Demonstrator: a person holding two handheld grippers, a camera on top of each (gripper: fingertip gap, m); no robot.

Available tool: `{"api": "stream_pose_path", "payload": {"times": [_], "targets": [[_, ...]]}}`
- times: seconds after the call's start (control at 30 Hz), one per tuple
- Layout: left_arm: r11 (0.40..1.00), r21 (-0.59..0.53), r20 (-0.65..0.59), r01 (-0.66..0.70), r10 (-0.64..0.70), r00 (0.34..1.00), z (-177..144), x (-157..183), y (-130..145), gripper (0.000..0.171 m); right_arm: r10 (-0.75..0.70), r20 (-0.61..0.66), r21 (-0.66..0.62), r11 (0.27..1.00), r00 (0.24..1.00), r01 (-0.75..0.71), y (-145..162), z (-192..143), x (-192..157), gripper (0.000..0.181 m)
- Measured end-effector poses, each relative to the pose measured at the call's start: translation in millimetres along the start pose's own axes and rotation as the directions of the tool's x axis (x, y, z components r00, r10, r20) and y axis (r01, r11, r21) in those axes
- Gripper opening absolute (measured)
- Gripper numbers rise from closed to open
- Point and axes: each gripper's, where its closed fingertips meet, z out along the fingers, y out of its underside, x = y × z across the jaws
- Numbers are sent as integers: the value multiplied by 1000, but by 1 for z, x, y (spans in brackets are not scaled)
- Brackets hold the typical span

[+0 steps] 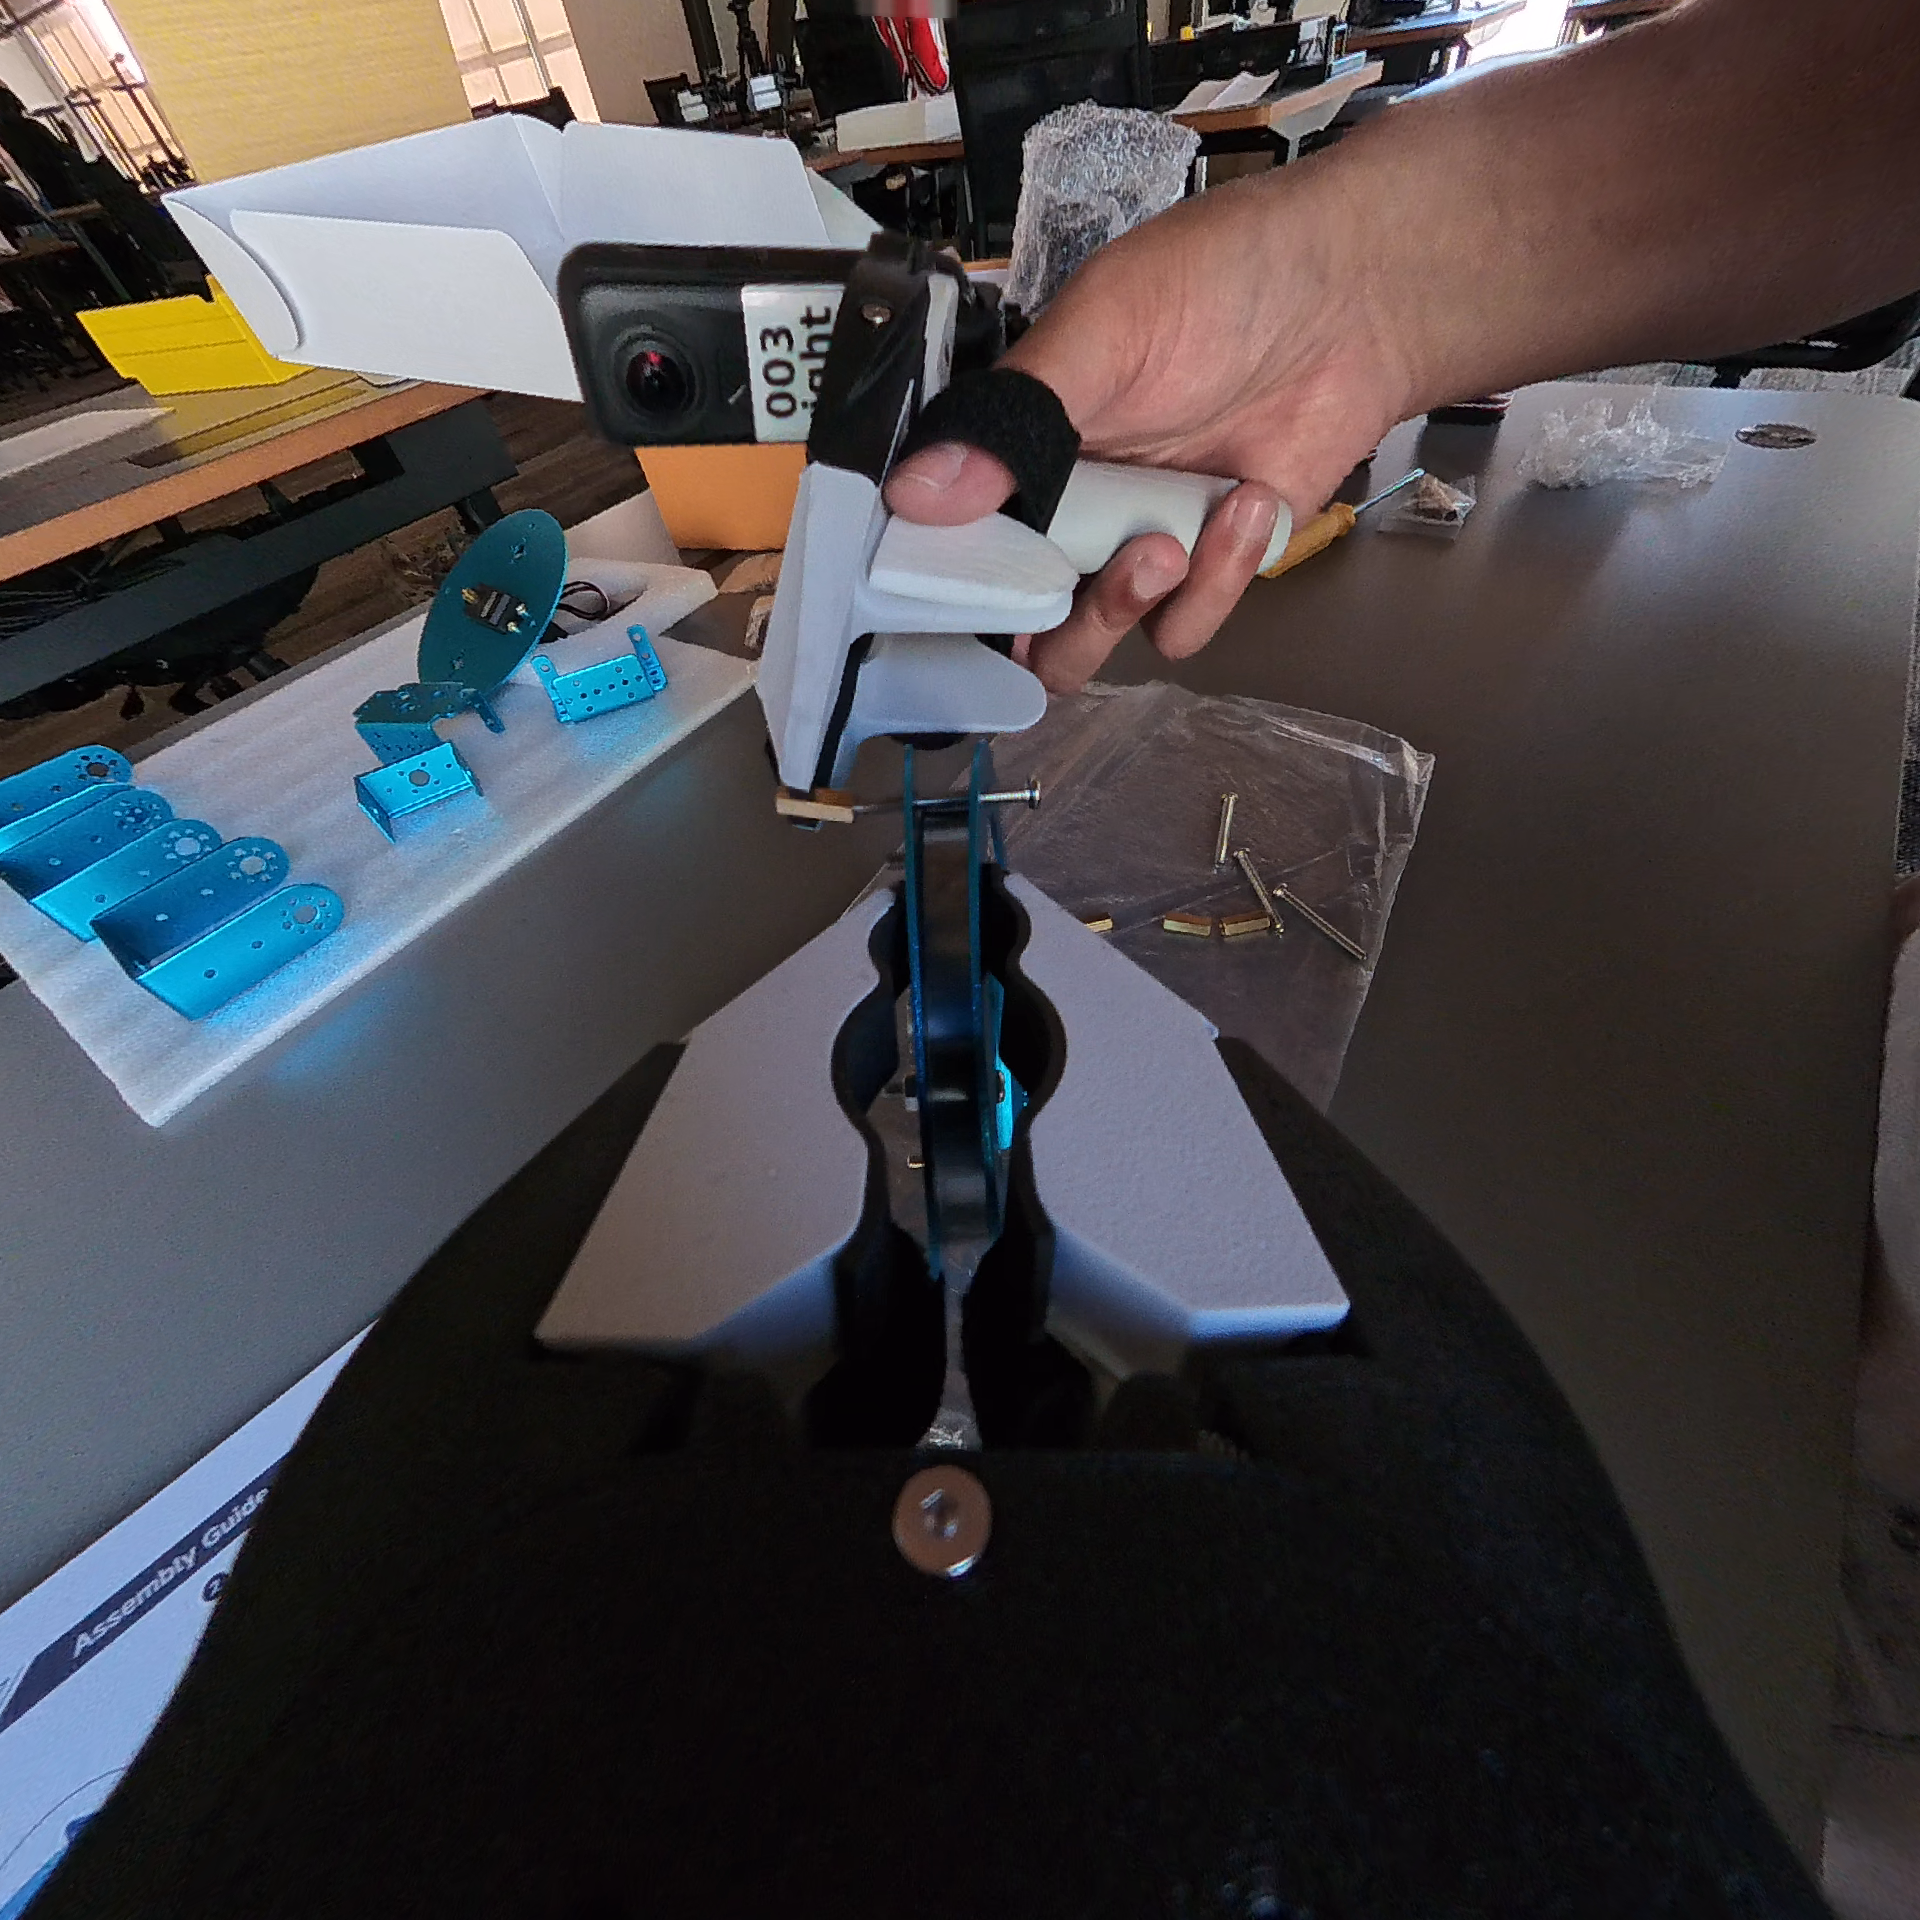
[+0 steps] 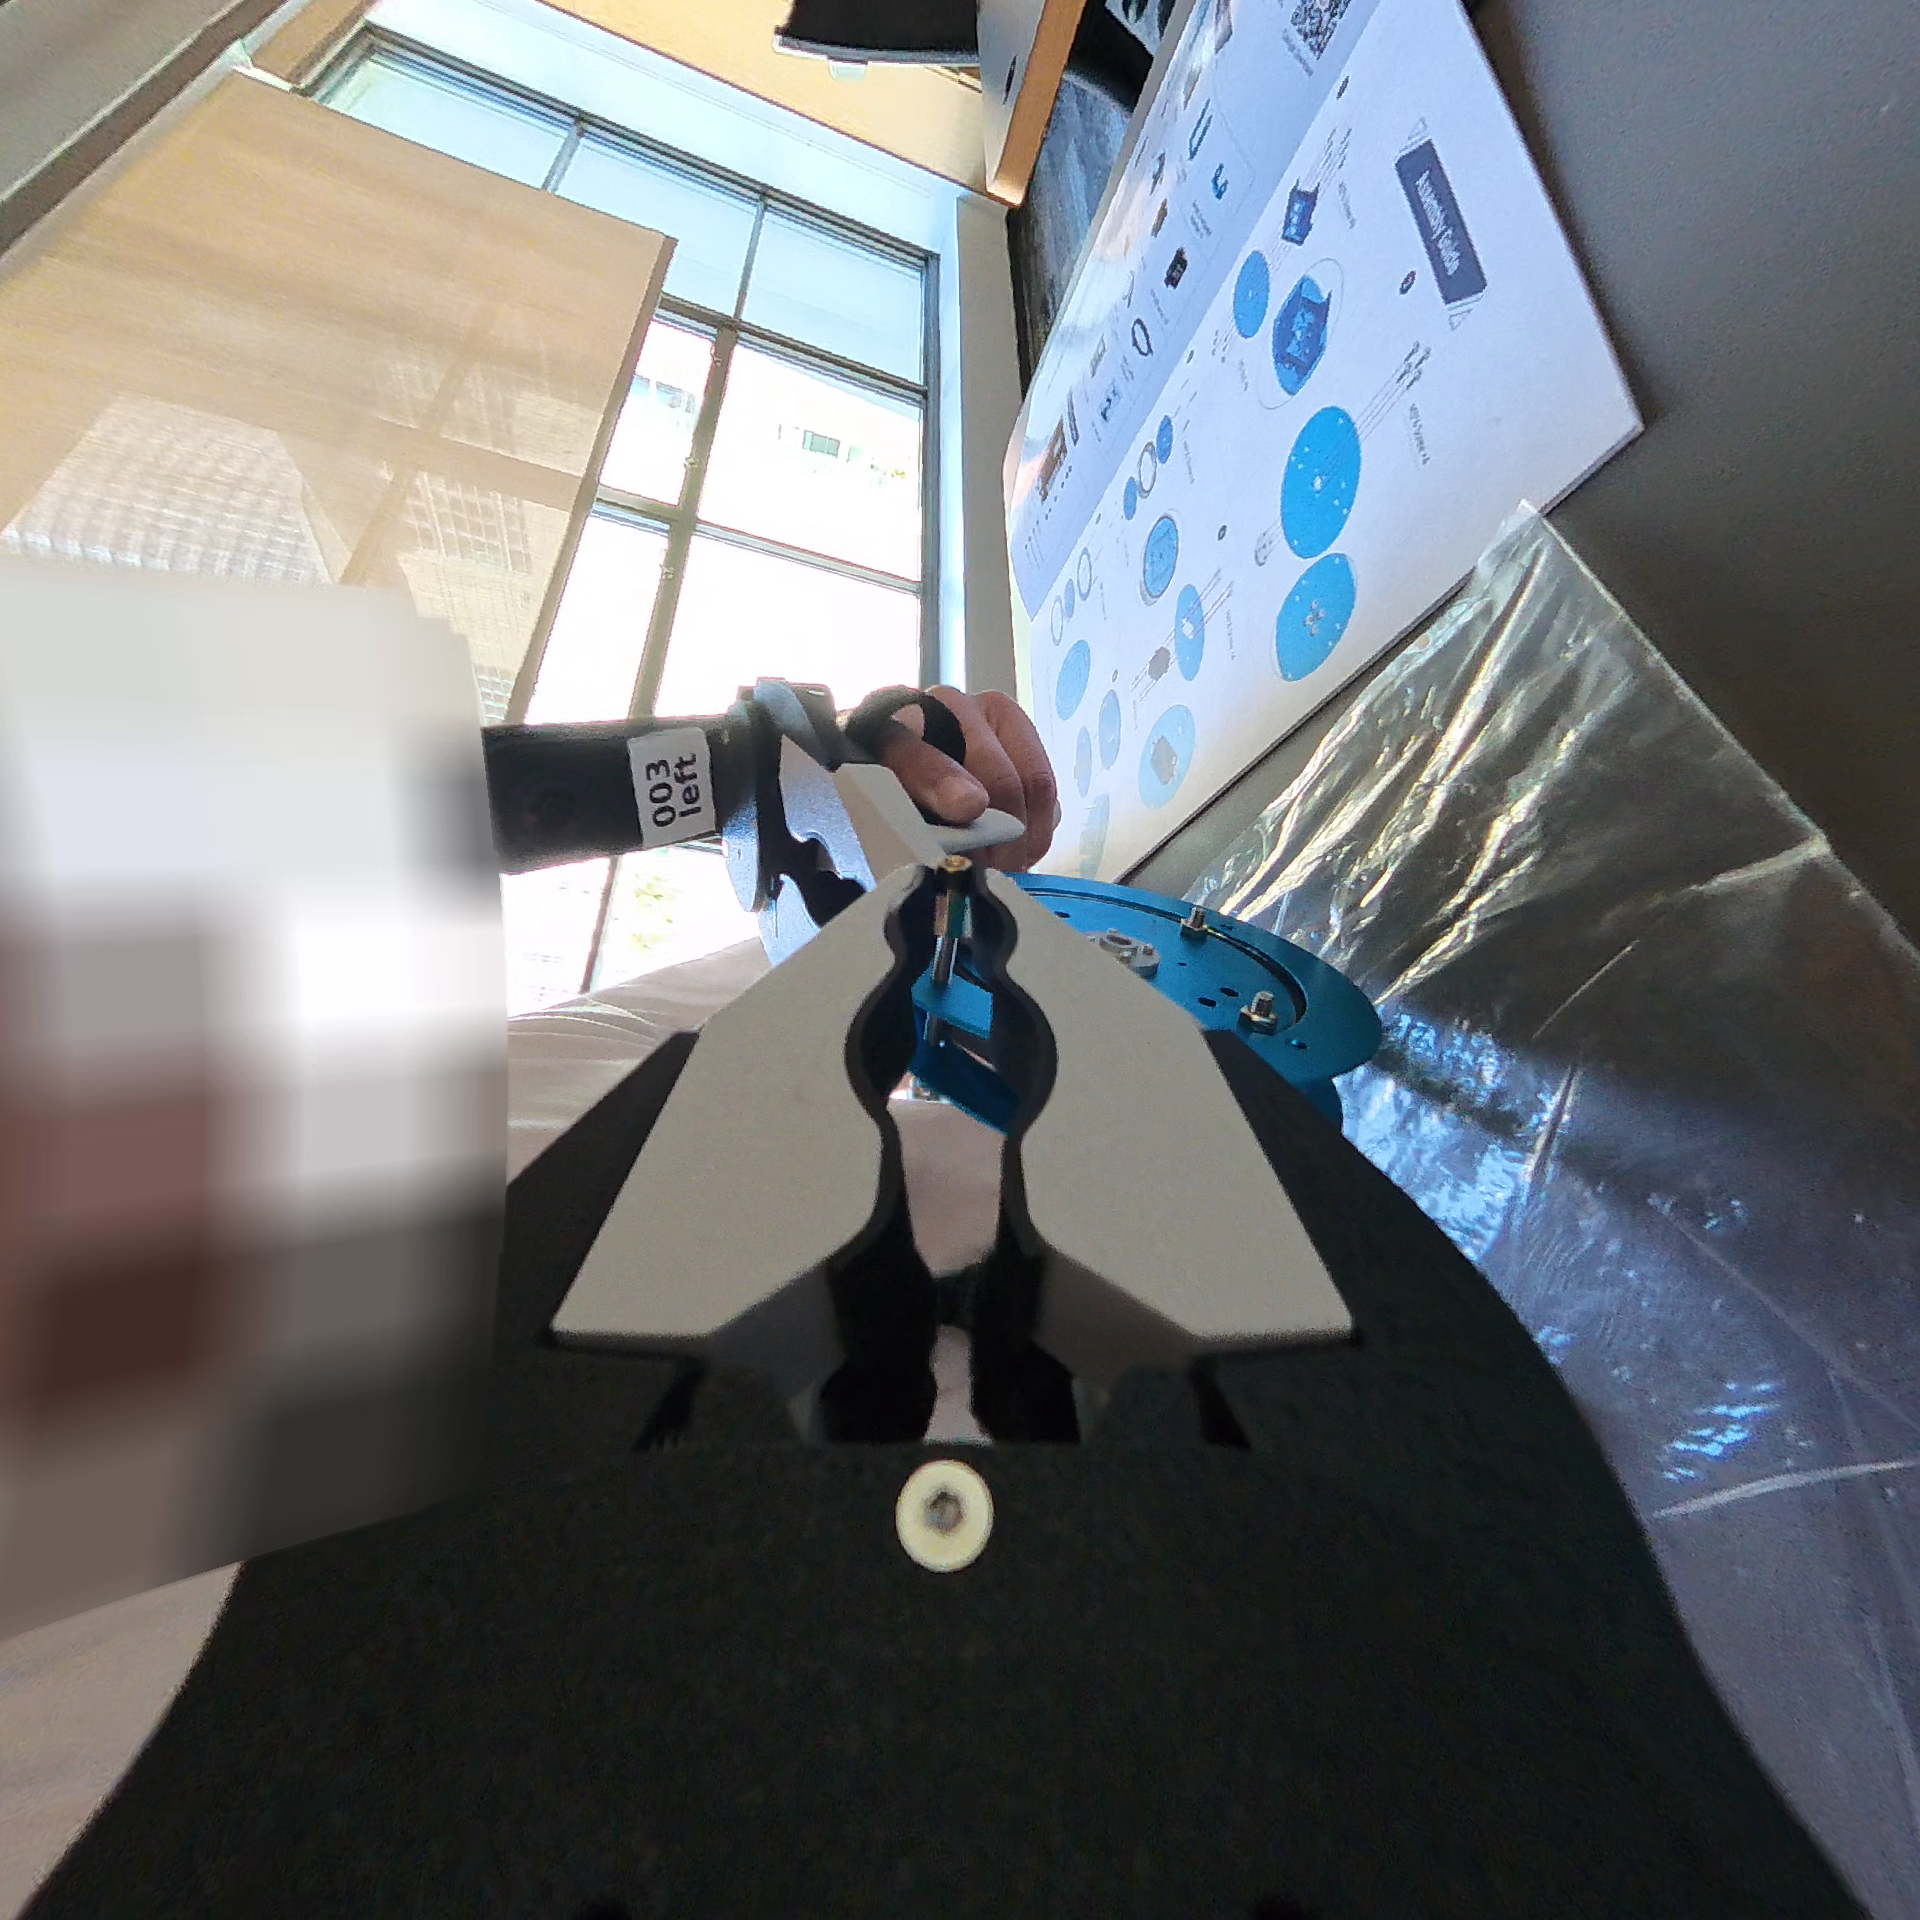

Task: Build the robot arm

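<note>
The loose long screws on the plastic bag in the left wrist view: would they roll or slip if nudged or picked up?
The long screws look thin, round and smooth, so a nudge would probably roll them in an arc around their wider heads. The plastic bag beneath is glossy and wrinkled, so they may slide or catch in creases. They seem light and stiff, likely awkward to pinch.

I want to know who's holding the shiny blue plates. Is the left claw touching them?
Touching. In the left wrist view, the left claw has its white fingers closed on the edges of the two round blue metal plates, with no gap showing.
</note>
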Motion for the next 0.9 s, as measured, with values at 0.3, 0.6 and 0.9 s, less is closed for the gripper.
{"api": "stream_pose_path", "payload": {"times": [0.3, 0.6, 0.9], "targets": [[999, -18, -6, -40, 39, 999, 0, 2, -2, 12, -192, -107, -169, 970, 975, 173, 4, -5, -2, 4], [991, -47, 7, -122, 122, 992, 1, 6, -6, 12, -188, -99, -365, 920, 977, 140, 12, -5, -7, 4], [990, -45, 5, -132, 132, 991, 3, 9, -8, 12, -105, -113, -515, 857, 988, 32, 23, -6, -8, 4]]}}
